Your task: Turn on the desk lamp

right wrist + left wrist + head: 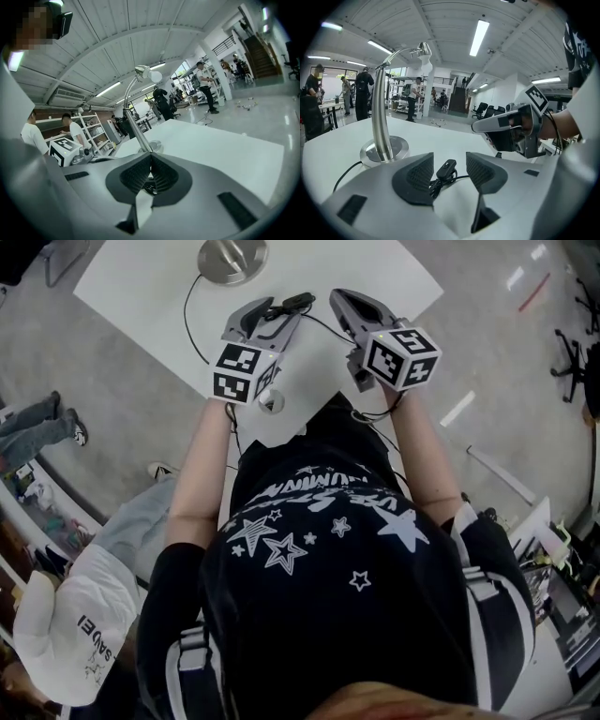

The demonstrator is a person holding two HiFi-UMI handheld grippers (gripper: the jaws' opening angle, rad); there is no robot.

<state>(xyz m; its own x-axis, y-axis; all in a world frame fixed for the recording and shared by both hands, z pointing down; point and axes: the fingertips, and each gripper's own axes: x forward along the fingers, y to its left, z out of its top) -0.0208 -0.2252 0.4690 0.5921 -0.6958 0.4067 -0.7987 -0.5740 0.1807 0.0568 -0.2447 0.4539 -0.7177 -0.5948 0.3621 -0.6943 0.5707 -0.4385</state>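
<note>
Silver lamp [232, 259] stands on a white table [375, 268]. Near its base the left gripper [450, 161] gapes around the black switch [300, 302], not touching. The right gripper [150, 159], just beside, is closed, holding nothing.

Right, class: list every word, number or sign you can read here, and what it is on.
"SAVE" then an unclear character: white cap.
Lettering on the black shirt: too warped to read.
Marker cubes: square patterns, no words.
</note>
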